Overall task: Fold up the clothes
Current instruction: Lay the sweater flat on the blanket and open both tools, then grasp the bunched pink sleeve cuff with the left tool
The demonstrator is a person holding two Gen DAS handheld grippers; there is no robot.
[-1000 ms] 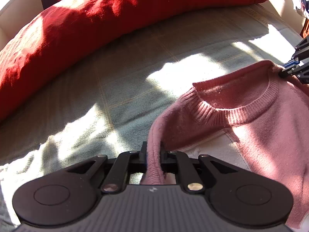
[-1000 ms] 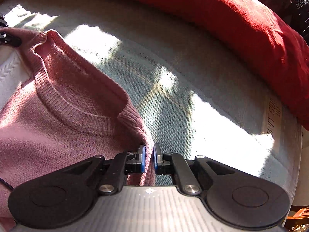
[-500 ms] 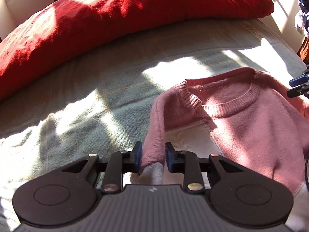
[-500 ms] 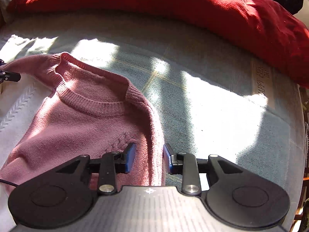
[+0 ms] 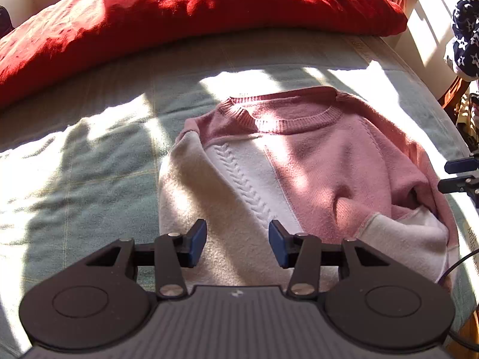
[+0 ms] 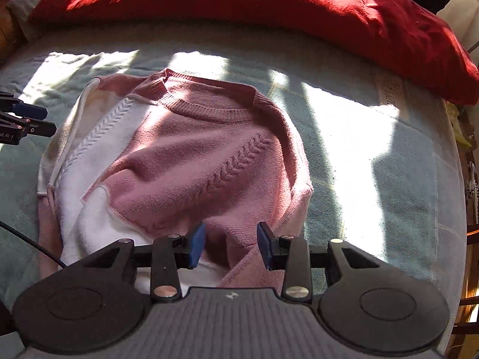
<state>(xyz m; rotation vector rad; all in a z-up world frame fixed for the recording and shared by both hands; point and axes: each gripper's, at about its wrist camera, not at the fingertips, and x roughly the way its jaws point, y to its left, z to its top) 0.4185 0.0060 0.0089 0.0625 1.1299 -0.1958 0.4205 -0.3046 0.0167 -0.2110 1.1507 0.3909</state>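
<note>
Setting: home bedroom. Evidence: bed (image 5: pixel 89 155) under pale green checked cover, long red pillow (image 5: pixel 179 9), sunlit from window.

left gripper (image 5: pixel 238 243): matte black, two round discs low on the body flanking a ribbed grey plate with a small white mark, silver screws on the linkage bars, blue pads (image 5: pixel 198 241) lining the fingers. right gripper (image 6: pixel 231 244): same black build, same blue pads, silver screws, ribbed plate. a thin black cable (image 6: pixel 28 243) trails at its left.
</note>
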